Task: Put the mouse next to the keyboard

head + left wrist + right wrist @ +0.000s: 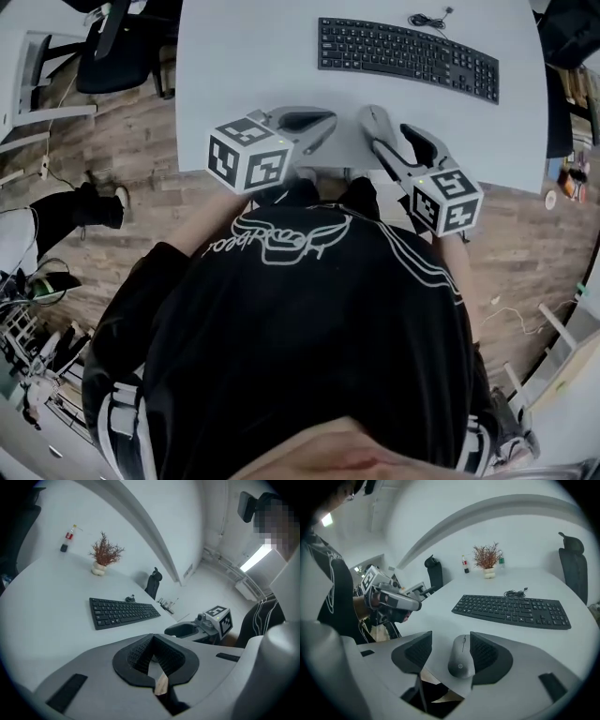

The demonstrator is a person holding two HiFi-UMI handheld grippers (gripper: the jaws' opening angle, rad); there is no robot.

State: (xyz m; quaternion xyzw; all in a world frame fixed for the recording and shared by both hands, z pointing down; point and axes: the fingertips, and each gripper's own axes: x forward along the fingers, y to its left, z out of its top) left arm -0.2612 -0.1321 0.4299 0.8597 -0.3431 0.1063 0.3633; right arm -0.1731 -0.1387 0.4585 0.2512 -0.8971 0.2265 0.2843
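Observation:
A grey mouse lies on the white table between the jaws of my right gripper. Those jaws stand open: the right pad is close against the mouse and the left pad is clear of it. The black keyboard lies farther back, apart from the mouse. In the head view the keyboard is at the table's far side, and my right gripper hides the mouse. My left gripper hovers beside it near the front edge, its pads together with nothing between them.
A potted dry plant and a small bottle stand at the table's far end. The keyboard's cable is coiled behind it. Office chairs stand around the table on the wooden floor.

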